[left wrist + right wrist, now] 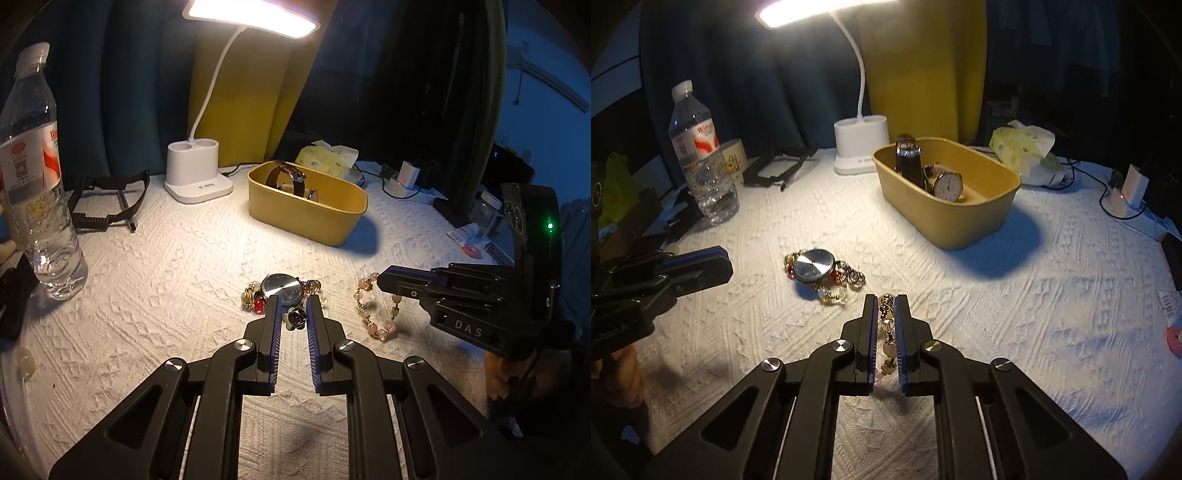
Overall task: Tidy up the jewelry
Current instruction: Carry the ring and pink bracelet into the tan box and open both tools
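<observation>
My right gripper (886, 301) is shut on a pink and gold bead bracelet (887, 325), which runs along the gap between its blue pads. In the left wrist view that gripper (382, 280) comes in from the right, and the bracelet (376, 321) loops down from its tip onto the white cloth. A round watch with a coloured bead strap (284, 290) (812, 266) lies on the cloth with small rings beside it. My left gripper (293, 304) (726, 262) hovers short of it, its jaws narrowly apart and holding nothing. The yellow box (306, 221) (945, 229) holds two strap watches (947, 186).
A water bottle (37, 184) (701, 162) stands at the left. The white lamp base (195, 173) (860, 147) is behind the box, with a black frame (107, 199) beside it. A tissue pack (1023, 147) and a charger with cable (1130, 188) lie at the back right.
</observation>
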Demonstrator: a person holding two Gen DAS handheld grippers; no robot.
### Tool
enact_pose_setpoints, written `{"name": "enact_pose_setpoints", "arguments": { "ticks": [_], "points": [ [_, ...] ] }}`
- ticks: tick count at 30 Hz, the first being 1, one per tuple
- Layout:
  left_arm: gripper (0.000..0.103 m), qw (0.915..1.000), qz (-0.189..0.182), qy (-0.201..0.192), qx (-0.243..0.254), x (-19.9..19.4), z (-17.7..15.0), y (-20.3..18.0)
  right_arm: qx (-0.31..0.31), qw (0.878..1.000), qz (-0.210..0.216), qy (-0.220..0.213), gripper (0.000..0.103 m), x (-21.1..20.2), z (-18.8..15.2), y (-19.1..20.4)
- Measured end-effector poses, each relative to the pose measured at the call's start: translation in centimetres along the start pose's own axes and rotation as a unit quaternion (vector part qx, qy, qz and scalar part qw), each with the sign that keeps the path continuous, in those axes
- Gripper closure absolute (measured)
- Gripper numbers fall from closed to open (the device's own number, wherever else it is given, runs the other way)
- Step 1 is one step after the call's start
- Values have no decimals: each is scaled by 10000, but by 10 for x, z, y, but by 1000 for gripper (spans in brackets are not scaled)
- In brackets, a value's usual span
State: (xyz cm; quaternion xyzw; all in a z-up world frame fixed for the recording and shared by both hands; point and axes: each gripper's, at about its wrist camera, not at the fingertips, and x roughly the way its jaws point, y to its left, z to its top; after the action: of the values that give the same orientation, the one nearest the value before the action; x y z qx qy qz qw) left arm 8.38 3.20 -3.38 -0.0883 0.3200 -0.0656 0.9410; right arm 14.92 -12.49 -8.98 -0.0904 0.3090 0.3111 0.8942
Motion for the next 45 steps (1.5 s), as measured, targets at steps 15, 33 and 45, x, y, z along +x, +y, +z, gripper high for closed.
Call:
{"name": "enact_pose_setpoints", "arguments": {
  "ticks": [15, 33, 45],
  "points": [
    [88, 9998, 67, -140, 149, 1, 18, -7, -22, 9993, 71, -372, 94, -12, 18, -6],
    [88, 9980, 116, -352, 518, 24, 68, -18, 6, 9954, 102, -949, 94, -14, 58, -33],
    [88, 9969, 29, -341, 709, 57, 90, -25, 128, 9944, 164, -1040, 94, 6, 73, -56]
  ]
}}
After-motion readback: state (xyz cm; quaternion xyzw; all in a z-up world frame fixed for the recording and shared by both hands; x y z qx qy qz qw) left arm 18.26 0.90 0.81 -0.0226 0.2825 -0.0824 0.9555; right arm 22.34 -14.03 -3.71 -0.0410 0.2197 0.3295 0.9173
